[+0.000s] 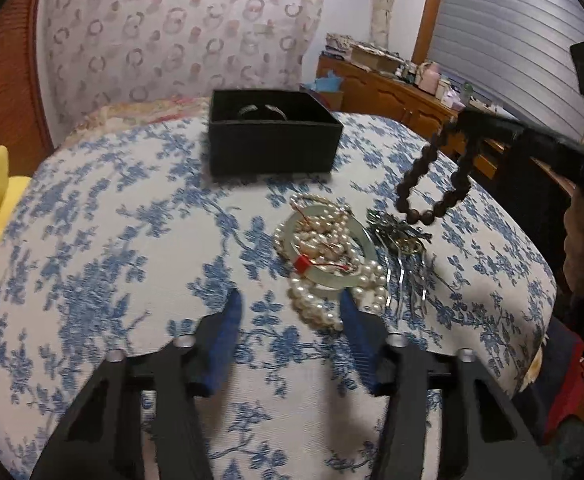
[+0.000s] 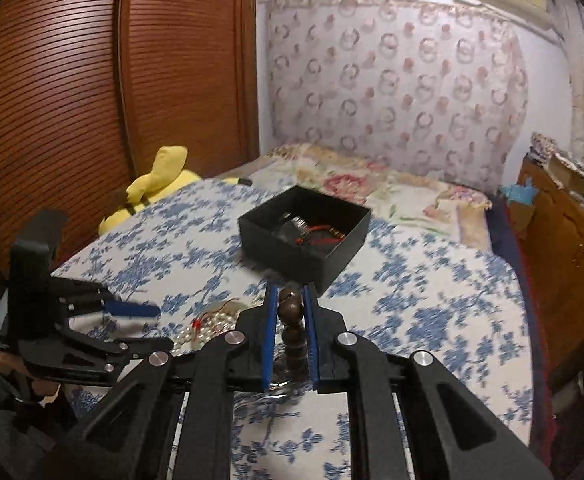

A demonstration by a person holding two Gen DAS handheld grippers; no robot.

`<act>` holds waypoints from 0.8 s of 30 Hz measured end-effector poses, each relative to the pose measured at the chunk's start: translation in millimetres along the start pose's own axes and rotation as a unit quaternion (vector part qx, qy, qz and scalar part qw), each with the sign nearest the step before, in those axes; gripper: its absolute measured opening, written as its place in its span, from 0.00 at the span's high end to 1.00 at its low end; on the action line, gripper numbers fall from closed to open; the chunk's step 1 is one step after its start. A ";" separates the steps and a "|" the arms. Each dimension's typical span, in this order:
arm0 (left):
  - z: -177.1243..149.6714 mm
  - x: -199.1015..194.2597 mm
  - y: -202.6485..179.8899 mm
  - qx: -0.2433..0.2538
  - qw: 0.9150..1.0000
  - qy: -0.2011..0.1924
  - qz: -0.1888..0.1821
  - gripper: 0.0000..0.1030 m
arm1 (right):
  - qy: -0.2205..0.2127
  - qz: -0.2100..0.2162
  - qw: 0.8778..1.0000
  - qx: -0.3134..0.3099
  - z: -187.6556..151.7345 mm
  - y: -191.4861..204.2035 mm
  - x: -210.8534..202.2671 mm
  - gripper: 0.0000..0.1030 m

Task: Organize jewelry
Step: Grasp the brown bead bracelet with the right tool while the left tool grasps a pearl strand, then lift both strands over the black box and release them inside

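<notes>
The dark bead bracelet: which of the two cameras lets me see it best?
The left wrist view. There the bead bracelet hangs as a whole loop from the right gripper, above the pearls. The right wrist view shows only a few beads pinched between the blue fingers; the rest is hidden.

Both grippers are matte black frames with triangular cut-outs and round silver screw heads at the linkage pivots behind the jaws. The left gripper (image 1: 288,304) and right gripper (image 2: 290,300) carry flat blue pads on their fingers. Behind the left one's jaws, a blurred patch may be bare skin beside a dark sleeve.
</notes>
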State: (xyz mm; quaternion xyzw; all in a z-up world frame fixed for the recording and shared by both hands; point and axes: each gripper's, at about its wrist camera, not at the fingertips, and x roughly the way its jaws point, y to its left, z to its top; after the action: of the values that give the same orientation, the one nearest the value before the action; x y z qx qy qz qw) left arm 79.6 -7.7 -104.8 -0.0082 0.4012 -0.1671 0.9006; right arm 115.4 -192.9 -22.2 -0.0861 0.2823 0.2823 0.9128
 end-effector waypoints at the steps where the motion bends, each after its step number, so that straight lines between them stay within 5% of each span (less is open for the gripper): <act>1: 0.5 3.2 -1.3 0.000 1.000 0.007 -0.004 0.67 | -0.004 -0.004 1.000 -0.002 0.9 -0.9 -2.7 0.86; 9: 6.4 18.3 -4.9 -0.002 1.000 0.027 0.003 0.72 | -0.006 -0.004 1.000 -0.002 -1.1 0.5 -5.0 0.86; 15: 13.8 25.3 -2.0 -0.002 0.999 0.033 0.027 0.92 | 0.001 0.002 1.000 0.001 -8.0 6.6 0.3 0.86; 24: 16.7 -2.1 17.2 -0.020 1.000 -0.002 0.008 0.94 | 0.003 0.001 1.000 -0.001 -12.6 10.2 1.7 0.86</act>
State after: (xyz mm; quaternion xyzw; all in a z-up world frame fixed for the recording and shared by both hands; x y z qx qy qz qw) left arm 95.5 7.2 -94.5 -0.0237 0.4028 -0.1516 0.9023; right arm 104.9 -187.7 -33.5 -0.0871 0.2854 0.2833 0.9114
